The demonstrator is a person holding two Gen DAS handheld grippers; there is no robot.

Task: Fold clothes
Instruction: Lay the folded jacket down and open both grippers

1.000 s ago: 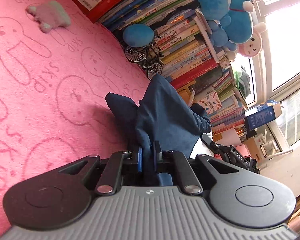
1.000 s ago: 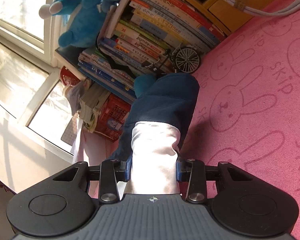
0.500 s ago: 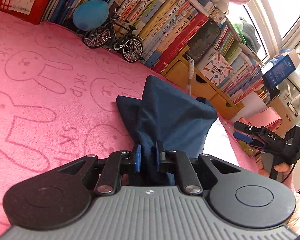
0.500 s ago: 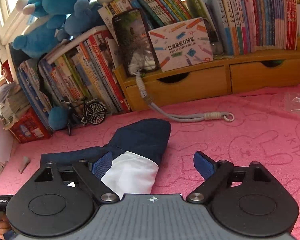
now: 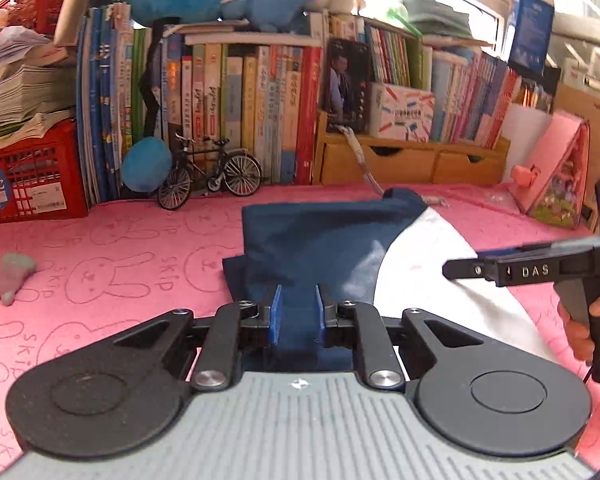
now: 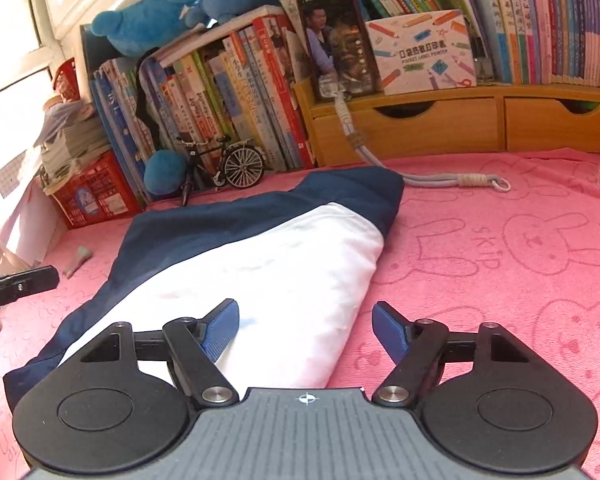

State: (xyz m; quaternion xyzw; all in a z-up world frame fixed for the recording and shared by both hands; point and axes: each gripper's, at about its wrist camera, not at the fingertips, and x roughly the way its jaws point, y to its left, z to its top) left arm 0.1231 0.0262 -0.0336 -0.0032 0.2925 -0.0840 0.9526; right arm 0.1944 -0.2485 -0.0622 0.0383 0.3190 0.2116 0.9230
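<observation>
A navy and white garment (image 5: 320,248) lies spread flat on the pink rabbit-print towel (image 5: 120,272). My left gripper (image 5: 298,312) hovers at its near navy edge. Its jaws are opening, with navy cloth showing in the narrow gap and the blue pads not pressing on it. From the right wrist view the garment (image 6: 260,248) runs away towards the books. My right gripper (image 6: 304,328) stands wide over the white part, its jaws closing, with nothing pinched. A hand (image 5: 580,320) holds the right gripper (image 5: 456,270) at the far right of the left wrist view.
Books line the back above a wooden drawer unit (image 5: 412,160). A model bicycle (image 5: 210,176) and a red basket (image 5: 28,176) stand at the back left. A small grey cloth item (image 5: 8,280) lies left. A grey cord (image 6: 440,180) trails from a propped phone (image 6: 336,40).
The garment, held up bunched in both grippers a second ago, now lies flat. The right gripper let go of the white part and spread wide. The left pads have parted. Both views rolled level.
</observation>
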